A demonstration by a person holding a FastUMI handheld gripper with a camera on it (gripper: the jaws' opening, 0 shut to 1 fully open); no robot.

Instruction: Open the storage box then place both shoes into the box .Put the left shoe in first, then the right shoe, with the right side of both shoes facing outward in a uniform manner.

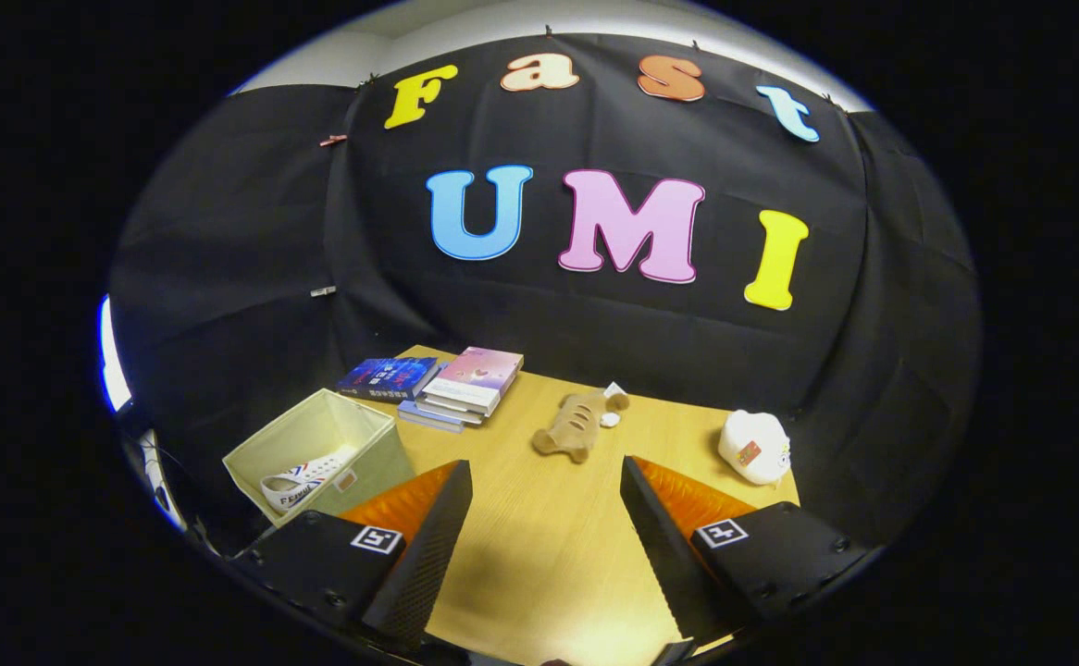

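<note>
An open, pale fabric storage box [322, 444] sits left, a white shoe [303, 481] lying inside. Stacked books [465, 388], a brown plush toy [581, 424] and a round white plush [755, 446] dot the wooden table [539, 546]. The gripper [544, 476] is spread wide, holding nothing.

The gripper [546, 518] is held above the table [539, 555], fingers spread wide with nothing between them. Off to the left, the storage box [317, 435] is parked at the table edge, with a shoe [303, 481] laid inside. Behind it, books [465, 384] are stacked. Ahead of the fingers a plush toy [579, 424] is found, and a round toy [755, 446] further right.
</note>
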